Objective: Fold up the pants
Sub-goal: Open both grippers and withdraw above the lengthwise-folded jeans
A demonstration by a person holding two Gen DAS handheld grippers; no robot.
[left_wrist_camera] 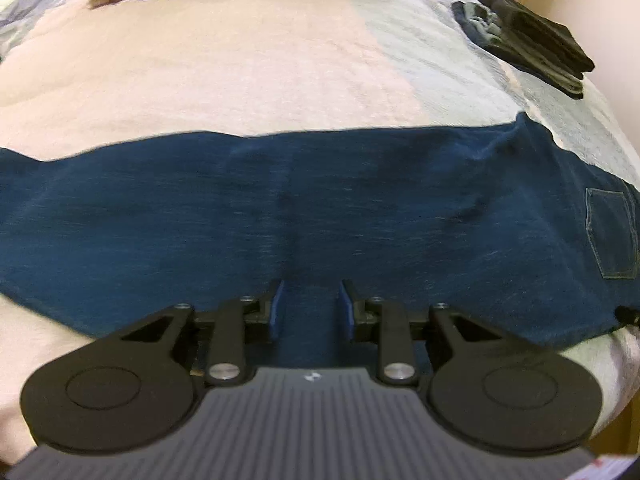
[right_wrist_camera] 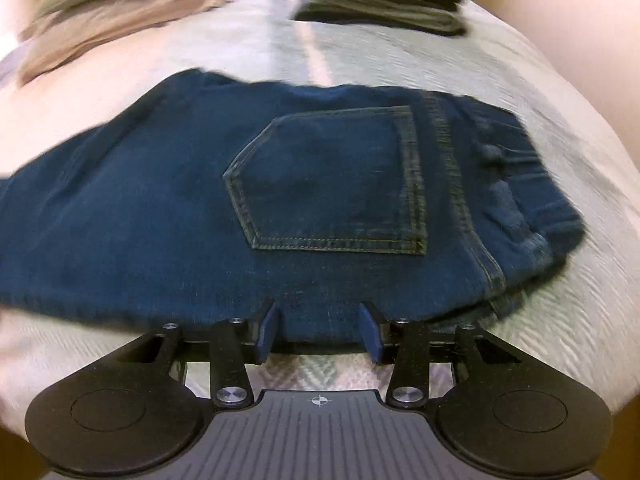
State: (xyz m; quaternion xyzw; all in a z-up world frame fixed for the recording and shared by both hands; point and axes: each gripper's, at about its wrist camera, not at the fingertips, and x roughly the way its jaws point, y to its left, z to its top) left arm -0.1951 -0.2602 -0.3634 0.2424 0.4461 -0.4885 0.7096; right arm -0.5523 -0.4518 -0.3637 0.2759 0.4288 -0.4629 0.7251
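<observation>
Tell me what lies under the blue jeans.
The blue jeans lie flat on a bedspread with pink and pale grey panels, which shows all around them. Whether anything else sits beneath the denim cannot be seen; the cloth covers it.

Both cameras ride low behind their tools, tilted steeply down at the bed from close above. The left wrist view hangs over the middle of the jeans, facing the far edge; the right wrist view sits nearer the waist end, right over the back pocket. Both share the jeans and the dark folded pile beyond.
</observation>
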